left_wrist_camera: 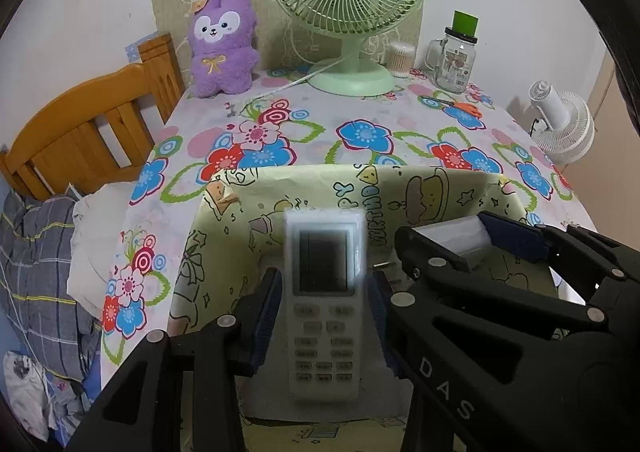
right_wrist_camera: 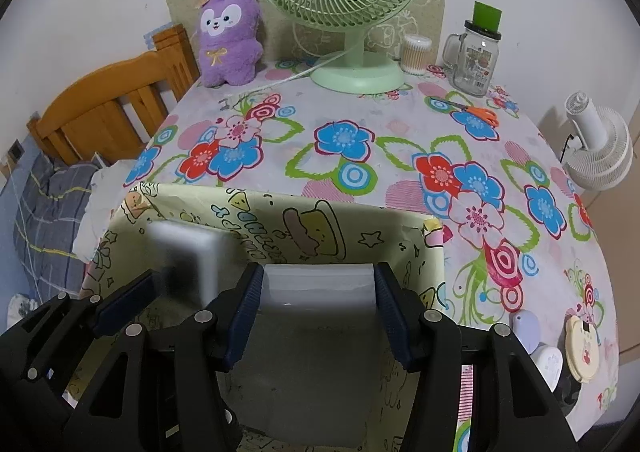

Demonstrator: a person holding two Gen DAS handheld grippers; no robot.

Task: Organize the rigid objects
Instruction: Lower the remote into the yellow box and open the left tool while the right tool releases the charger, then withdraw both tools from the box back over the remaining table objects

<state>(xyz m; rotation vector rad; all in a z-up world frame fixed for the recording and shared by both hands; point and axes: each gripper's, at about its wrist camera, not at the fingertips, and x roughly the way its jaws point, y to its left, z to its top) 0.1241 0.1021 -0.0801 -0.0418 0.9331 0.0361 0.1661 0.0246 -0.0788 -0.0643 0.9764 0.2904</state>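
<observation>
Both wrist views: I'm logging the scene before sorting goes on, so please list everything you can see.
Remote control: 1, white, over the box, between the left gripper's pads.
White block: 1, pale grey-white, between the right gripper's pads.
Box: 1, yellow cartoon paper, near table edge.
Desk fan: 1, green, back centre.
Plush toy: 1, purple, back left.
Glass jar: 1, clear, green top, back right.
Cotton swabs: 1 tub, beside the fan.
Scissors: 1, orange handles, right.
White fan: 1, beyond the right edge.
Left gripper: black, blue pads.
Right gripper: black, blue pads.
</observation>
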